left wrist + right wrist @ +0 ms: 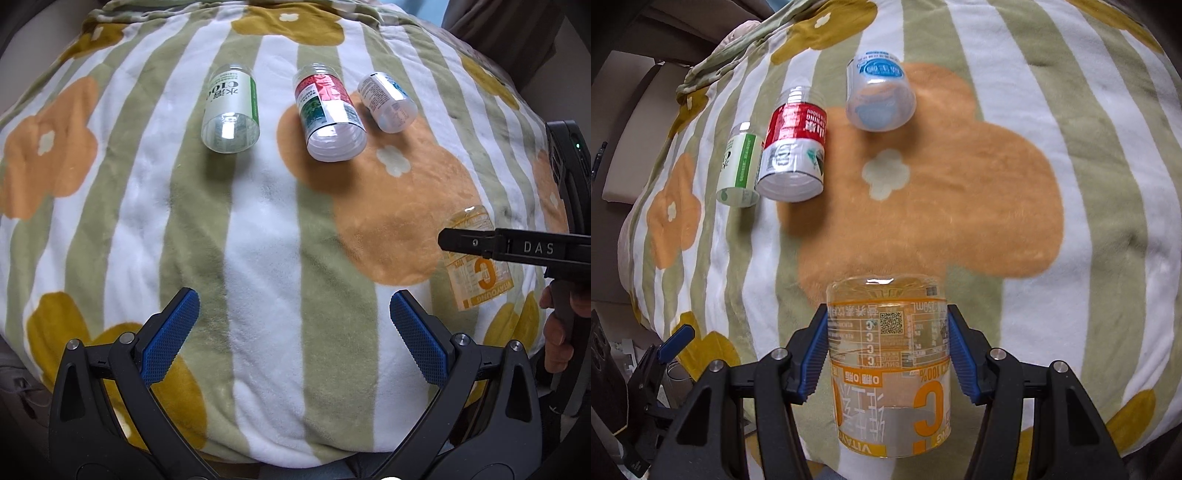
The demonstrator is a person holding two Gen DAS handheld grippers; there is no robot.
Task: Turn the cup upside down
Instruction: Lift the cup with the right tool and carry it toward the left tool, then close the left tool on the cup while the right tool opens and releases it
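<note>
Cup (890,365): upside down, clamped in right claw (888,354)
Left claw (295,332): fingers apart, holding nothing, over blanket (258,221)

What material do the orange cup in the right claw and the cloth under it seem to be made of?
The orange cup looks like thin clear plastic with a glossy printed label: the blanket shows through its wall, and light glints on it. Glass cannot be fully excluded. The blanket looks like soft fleece or plush with a matte, fuzzy nap. The right claw has blue textured pads, likely rubber or plastic.
</note>
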